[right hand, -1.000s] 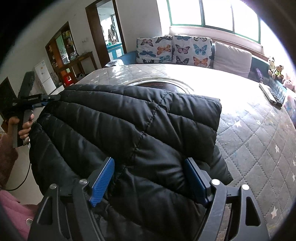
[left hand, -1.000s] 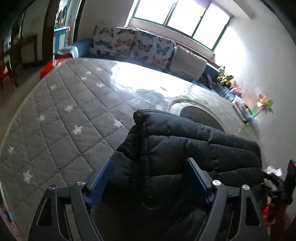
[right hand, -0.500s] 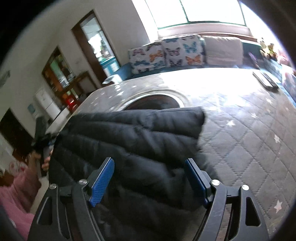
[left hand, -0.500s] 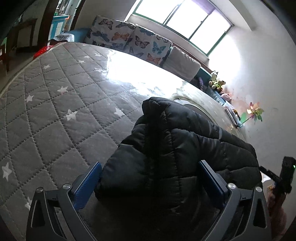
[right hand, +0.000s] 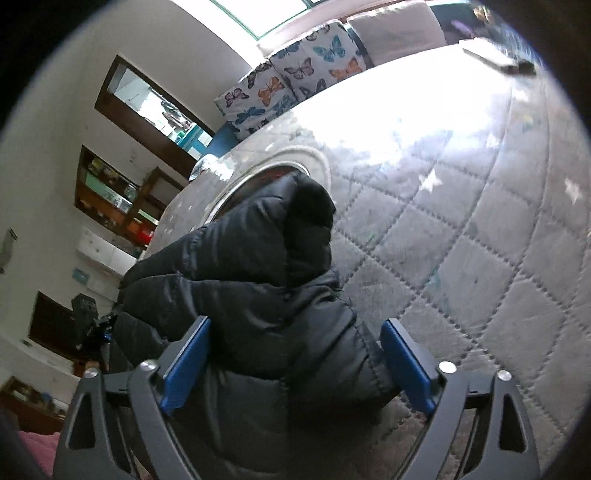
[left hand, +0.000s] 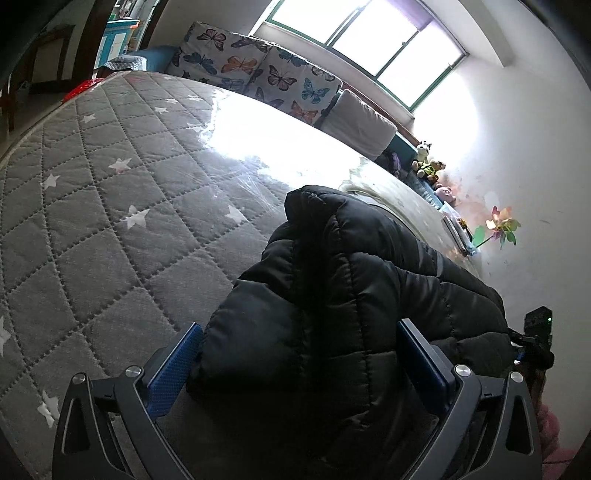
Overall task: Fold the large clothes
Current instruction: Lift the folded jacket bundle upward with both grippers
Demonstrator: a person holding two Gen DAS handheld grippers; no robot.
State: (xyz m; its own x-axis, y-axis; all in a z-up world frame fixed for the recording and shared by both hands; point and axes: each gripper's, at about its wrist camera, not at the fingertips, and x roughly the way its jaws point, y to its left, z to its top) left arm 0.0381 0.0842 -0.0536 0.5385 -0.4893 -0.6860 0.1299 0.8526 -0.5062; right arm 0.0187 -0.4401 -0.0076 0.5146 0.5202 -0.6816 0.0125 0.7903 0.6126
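Left wrist view: black puffer jacket lies bunched on the grey quilted mattress, white stars printed in the diamond stitching. Jacket surface is glossy, stitched into fat horizontal channels; one folded end rises in a rounded hump toward the middle of the bed, and the rest runs off to the right. Left gripper stands with jaws spread wide, released; the near end of the jacket sits between the blue pads, which do not appear to press it. At far right edge, the right gripper's dark body shows beside the jacket's other end.

Right wrist view: same jacket, seen end-on, a rounded dark fold pointing up the bed, seam lines and an edge hem visible on the right side. Right gripper has its jaws opening, jacket between the pads, a gap showing at the right pad. View slightly blurred. Butterfly-print cushions line the far side of the mattress, under a bright window.
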